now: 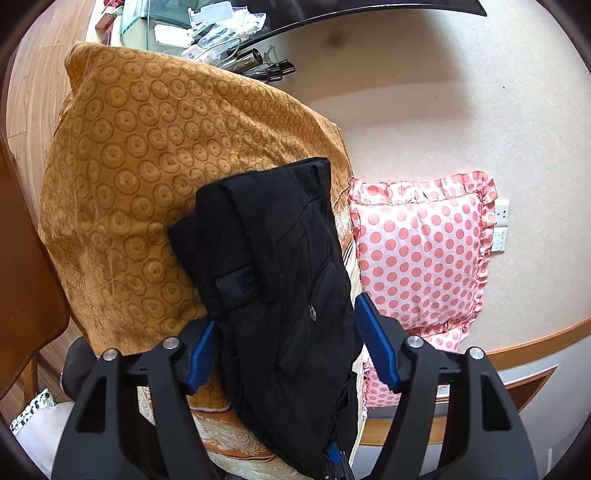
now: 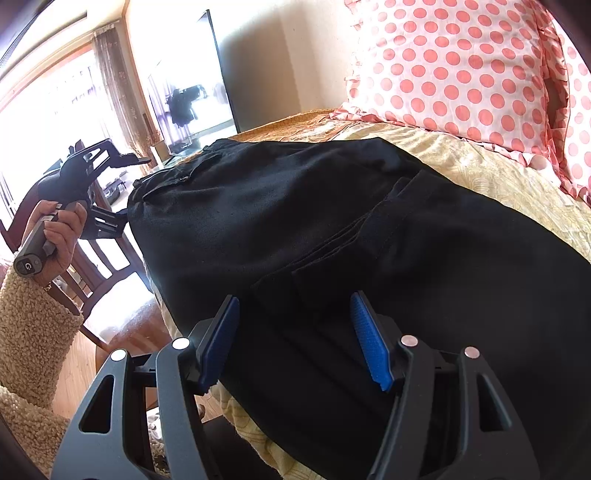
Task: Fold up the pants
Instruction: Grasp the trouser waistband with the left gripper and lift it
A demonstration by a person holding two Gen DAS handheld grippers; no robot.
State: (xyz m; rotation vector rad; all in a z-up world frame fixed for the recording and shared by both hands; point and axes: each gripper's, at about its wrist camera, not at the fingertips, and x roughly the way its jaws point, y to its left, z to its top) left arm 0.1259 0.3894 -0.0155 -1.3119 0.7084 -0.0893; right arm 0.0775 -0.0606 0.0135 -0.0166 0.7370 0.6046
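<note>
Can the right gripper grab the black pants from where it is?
Probably yes. The right gripper is open, and the folded black pants lie on the bed directly ahead of its fingers, with nothing between them. The left gripper is off at the pants' far edge, out of the way.

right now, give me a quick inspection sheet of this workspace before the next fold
surface: bed with a yellow patterned cover, wrinkled near the pillow.
job's things: black pants lie folded into a long stack on the bed, a zip pocket facing up.
clutter: orange circle-print pillow beside the pants; pink polka-dot pillow on the other side.
grippers: left tool open, pads either side of the pants' near end; right tool open above the pants, gripping nothing.
cables: loose wires and clips on the glass stand.
surroundings: wooden chair, TV, bright window, wall outlets.
</note>
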